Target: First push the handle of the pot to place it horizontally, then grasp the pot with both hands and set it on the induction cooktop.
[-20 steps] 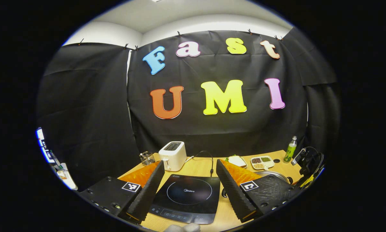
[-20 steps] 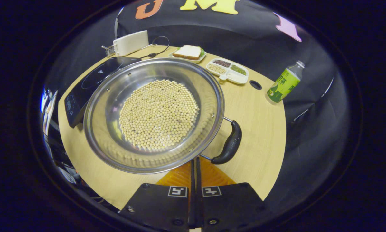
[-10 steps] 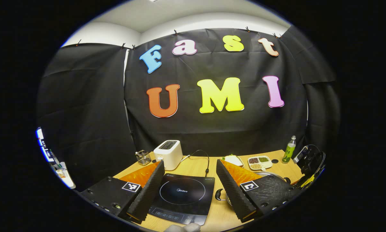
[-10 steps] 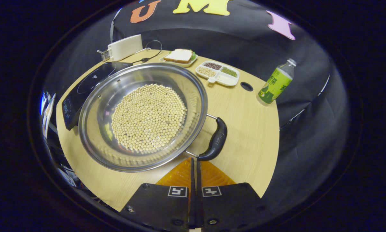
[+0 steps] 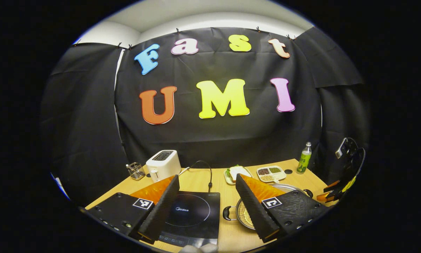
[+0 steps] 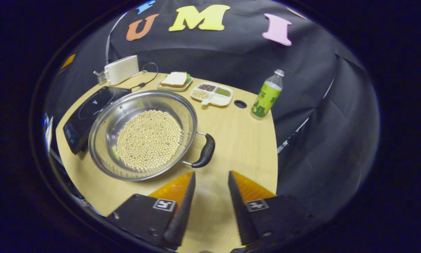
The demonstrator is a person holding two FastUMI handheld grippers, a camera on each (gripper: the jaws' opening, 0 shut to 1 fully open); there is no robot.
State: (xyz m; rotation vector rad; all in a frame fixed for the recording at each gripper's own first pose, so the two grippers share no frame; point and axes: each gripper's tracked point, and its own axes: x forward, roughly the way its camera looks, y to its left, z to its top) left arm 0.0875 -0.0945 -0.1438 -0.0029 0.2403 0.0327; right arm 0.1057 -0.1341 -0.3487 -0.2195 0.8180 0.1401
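In the right gripper view, the right gripper (image 6: pixel 210 179) is spread open at bottom centre, just below the steel pot's (image 6: pixel 105 140) black handle (image 6: pixel 205 154). In the left gripper view, the left gripper (image 5: pixel 206 189) gapes empty at the bottom over the induction cooktop (image 5: pixel 196 214).

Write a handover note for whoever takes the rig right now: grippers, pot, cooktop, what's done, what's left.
Left gripper: open, holding nothing, above the cooktop.
Right gripper: open, holding nothing, just short of the pot's right handle.
Pot: full of beans, on the table beside the cooktop, not on it. Its left handle points toward the cooktop.
Done: both handles look level; neither is gripped.
Left: grip one handle with each gripper, lift, set the pot on the cooktop.
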